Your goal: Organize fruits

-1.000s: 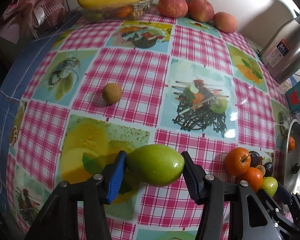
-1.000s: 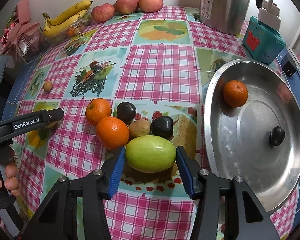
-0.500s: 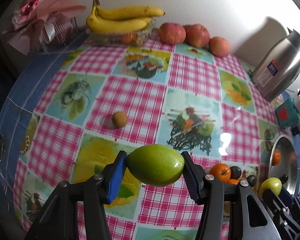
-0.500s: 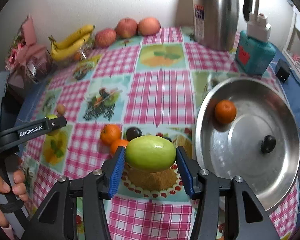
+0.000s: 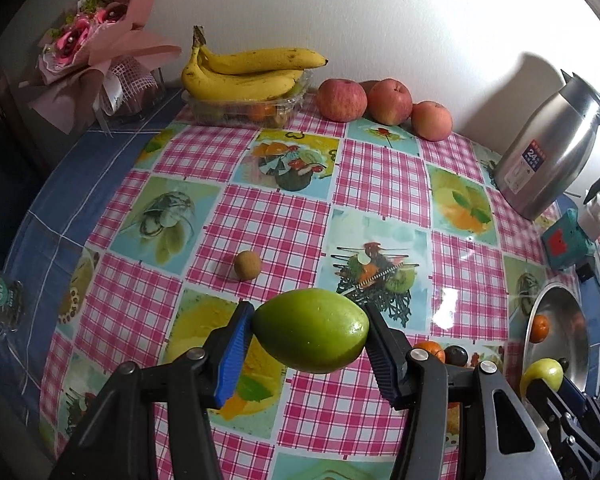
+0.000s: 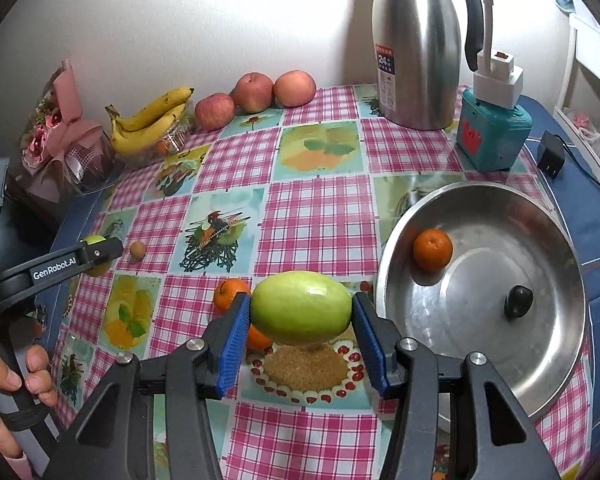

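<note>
Green mangoes, two of them, hang clear of the checked tablecloth (image 5: 380,176) since I raised both grippers a second ago: left gripper (image 5: 308,338) pinching one mango (image 5: 311,330), right gripper (image 6: 300,320) pinching the other mango (image 6: 301,307) beside the steel pan (image 6: 548,376), so both lifts are done. I count three apples (image 5: 342,100), one banana bunch (image 5: 244,74), one orange (image 6: 433,249) in the pan
</note>
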### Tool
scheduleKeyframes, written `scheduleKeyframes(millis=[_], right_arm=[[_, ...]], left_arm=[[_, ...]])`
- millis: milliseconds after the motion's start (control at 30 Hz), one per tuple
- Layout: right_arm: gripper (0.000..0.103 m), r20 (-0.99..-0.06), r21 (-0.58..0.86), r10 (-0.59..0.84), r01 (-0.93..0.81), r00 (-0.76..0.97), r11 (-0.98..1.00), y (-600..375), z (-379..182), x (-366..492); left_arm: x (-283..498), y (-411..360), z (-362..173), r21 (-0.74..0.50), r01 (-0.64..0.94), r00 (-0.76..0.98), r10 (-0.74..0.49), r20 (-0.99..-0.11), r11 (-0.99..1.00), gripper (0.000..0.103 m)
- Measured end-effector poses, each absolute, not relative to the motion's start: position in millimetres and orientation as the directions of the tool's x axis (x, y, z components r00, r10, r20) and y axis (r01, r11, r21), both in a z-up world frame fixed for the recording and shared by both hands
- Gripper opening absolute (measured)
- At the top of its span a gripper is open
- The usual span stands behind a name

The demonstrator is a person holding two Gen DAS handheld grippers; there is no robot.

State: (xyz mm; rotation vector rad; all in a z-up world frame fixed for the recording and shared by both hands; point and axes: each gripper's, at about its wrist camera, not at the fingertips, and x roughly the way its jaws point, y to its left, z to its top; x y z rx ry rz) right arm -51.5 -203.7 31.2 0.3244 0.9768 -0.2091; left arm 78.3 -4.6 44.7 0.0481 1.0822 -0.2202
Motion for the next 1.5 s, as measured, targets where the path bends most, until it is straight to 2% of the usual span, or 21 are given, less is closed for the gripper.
scheduleKeyframes(millis=[500,933,1067,1167,1267,1500], right_arm=[[0.053,-0.870,0.161,-0.113,0.493,0.480,0.855,-256,15,-70],[0.053,-0.886,0.157,-0.206,0.688,0.415,0.709,-325,9,-116],[0.053,-0.886,0.144,-0.231,0.711,0.402,0.688,-336,11,-126],[0.053,-0.885,0.148,-0.229,0.713,0.405,0.686,-341,12,-129],[0.053,-0.890,0.153,-0.217,0.710,0.402,0.687,-342,11,-129],[0.053,-0.903,0.164,-0.193,0.723,0.384,0.672,-348,3,-134]], left_arm=[[44,-76,44,-0.001,0.360,0.442,-0.171,-0.881,0.933,0.057],[-17,-170,42,-0.017,0.596,0.386,-0.305,-0.871,0.803,0.058],[-36,-195,42,-0.030,0.666,0.365,-0.361,-0.858,0.746,0.058],[-52,-214,40,0.011,0.717,0.385,-0.382,-0.840,0.697,0.058],[-60,-224,34,0.048,0.740,0.396,-0.377,-0.838,0.671,0.058],[-62,-229,22,0.039,0.748,0.376,-0.375,-0.847,0.662,0.058]])
